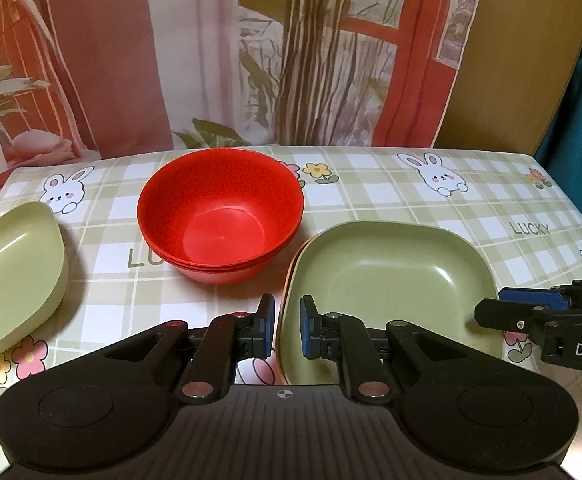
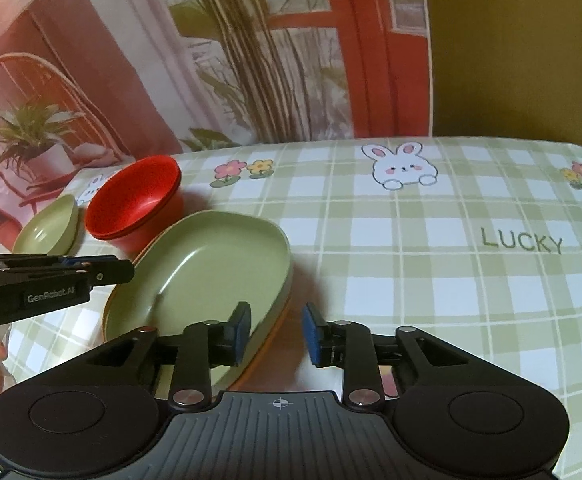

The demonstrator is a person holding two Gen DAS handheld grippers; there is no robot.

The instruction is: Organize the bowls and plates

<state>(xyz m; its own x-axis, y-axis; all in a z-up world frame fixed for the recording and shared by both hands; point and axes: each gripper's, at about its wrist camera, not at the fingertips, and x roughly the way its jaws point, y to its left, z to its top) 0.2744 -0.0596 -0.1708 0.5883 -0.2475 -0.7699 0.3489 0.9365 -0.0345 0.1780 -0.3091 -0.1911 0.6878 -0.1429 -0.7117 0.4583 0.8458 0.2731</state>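
The green plate [image 1: 391,276] is laid on the desk [image 1: 411,196], just right of the stacked red bowls [image 1: 221,216]. Its left rim is straddled by the partly opened left hand-held gripper [image 1: 287,330], its right rim by the wider-opened right hand-held gripper [image 2: 277,332]; nothing is clamped.

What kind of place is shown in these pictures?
Probably a home dining table, perhaps staged for recording. A checked tablecloth with bunnies covers it, red bowls and a green plate stand on it, and a printed backdrop of a room hangs behind.

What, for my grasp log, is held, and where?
Nothing gripped: the left gripper and right gripper each straddle a rim of the green plate, jaws apart.
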